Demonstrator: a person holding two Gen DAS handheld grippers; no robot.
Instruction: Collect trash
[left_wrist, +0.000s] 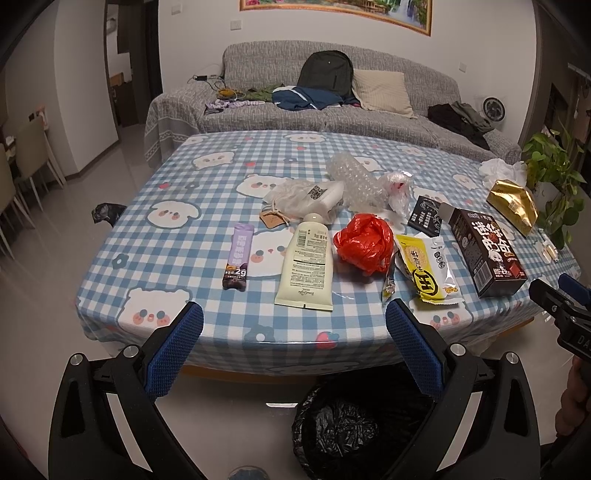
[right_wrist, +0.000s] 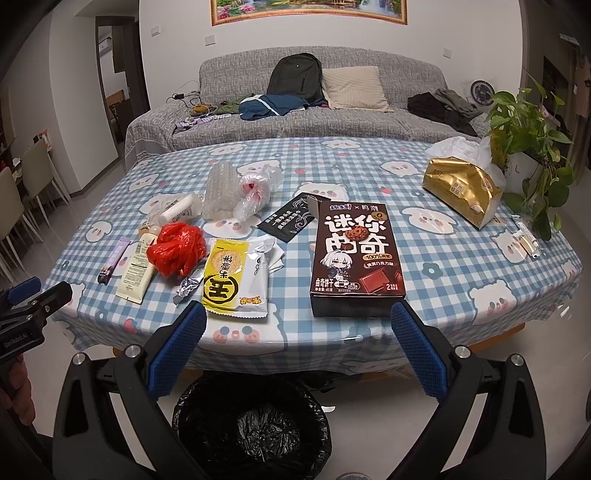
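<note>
Trash lies on a blue checked tablecloth: a purple sachet, a cream tube, a crumpled red bag, a yellow-and-white snack wrapper, a dark cookie box, a black packet and bubble wrap. My left gripper is open and empty at the table's front edge, below the tube. My right gripper is open and empty too, between the wrapper and the box. A bin with a black liner stands on the floor under both.
A gold tissue pack and a potted plant sit at the table's right side. A grey sofa with a backpack and clothes stands behind the table. Dining chairs are at the left.
</note>
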